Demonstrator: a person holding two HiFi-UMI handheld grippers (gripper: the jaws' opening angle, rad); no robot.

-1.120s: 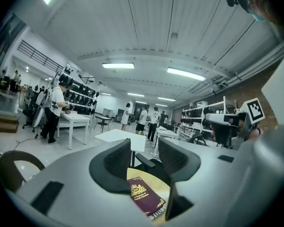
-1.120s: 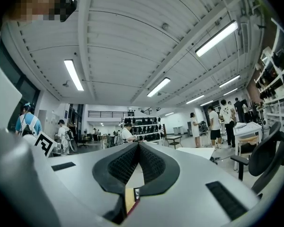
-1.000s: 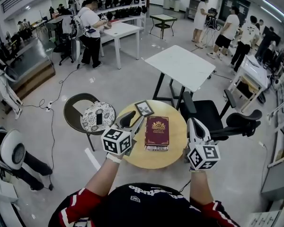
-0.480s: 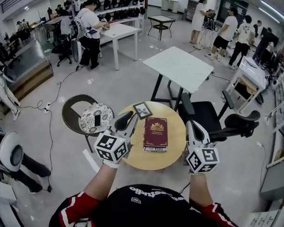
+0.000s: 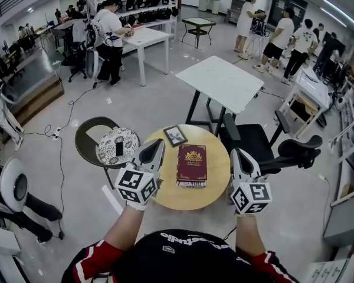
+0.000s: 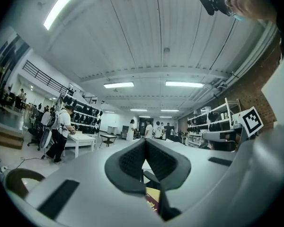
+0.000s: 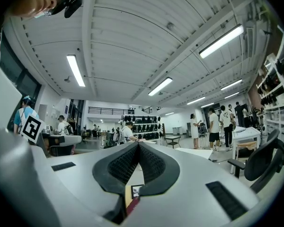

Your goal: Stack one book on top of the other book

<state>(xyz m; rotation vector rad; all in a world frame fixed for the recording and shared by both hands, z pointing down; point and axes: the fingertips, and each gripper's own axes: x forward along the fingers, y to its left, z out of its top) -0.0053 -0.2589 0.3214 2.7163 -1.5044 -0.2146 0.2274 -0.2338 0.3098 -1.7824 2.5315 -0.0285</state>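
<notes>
Books, two of them, lie apart on a round wooden table (image 5: 215, 187) just in front of the person, neither one on the other. At far left, beside the table, stands a dark chair (image 5: 85, 139); on its seat rests a round patterned disc (image 5: 106, 153), and a small black flat object (image 5: 119, 148) lies at the middle of that disc. Next comes the left tool (image 5: 150, 155), held over the table's left edge, pointing away from the person; its jaws are pressed together with nothing pinched between them, as the left gripper view shows. Just beyond its tip, near the table's far edge, lies the smaller book (image 5: 175, 135), with a dark border and a pale middle, turned at a slant. At the table's centre lies the larger book (image 5: 192, 165), flat and closed, with a dark red cover bearing a gold emblem; it sits between the two tools and touches neither. The right tool (image 5: 238, 158) is held level over the table's right edge, its jaws also pressed together and empty in the right gripper view. A black office chair (image 5: 253, 140) stands beyond the table's right side. A white table (image 5: 224, 84) stands farther back.
</notes>
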